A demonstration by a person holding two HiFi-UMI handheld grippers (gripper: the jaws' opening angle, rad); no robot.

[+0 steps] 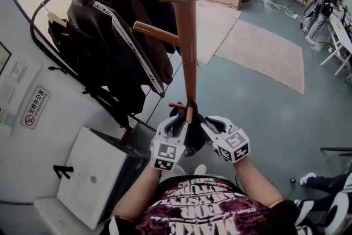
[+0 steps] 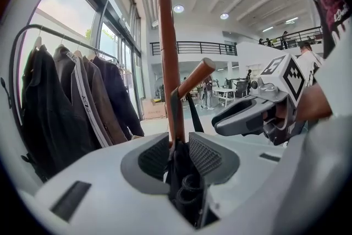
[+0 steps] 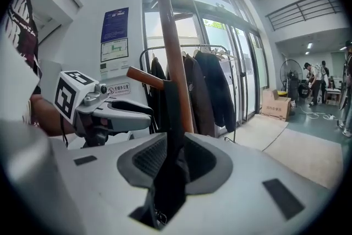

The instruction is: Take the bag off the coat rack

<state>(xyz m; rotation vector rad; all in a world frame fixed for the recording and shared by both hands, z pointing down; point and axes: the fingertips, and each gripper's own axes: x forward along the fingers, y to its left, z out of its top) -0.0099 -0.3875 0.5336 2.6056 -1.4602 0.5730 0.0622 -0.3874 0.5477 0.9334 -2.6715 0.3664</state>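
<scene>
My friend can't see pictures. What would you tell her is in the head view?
Seen from above, the left gripper and right gripper meet at a black bag hanging from a low peg of a brown wooden coat rack. Dark jackets hang on a rail to the left, and a beige rug lies on the grey floor beyond.

The coat rack [image 1: 188, 36] is smooth reddish wood with a soft sheen. The bag [image 2: 184, 184] is matt black cloth. The left gripper [image 2: 175, 146] has matt grey plastic and dark, finely ribbed fingers [image 2: 204, 156]. Jackets [image 1: 110, 41] at ten o'clock are dark cloth.
</scene>
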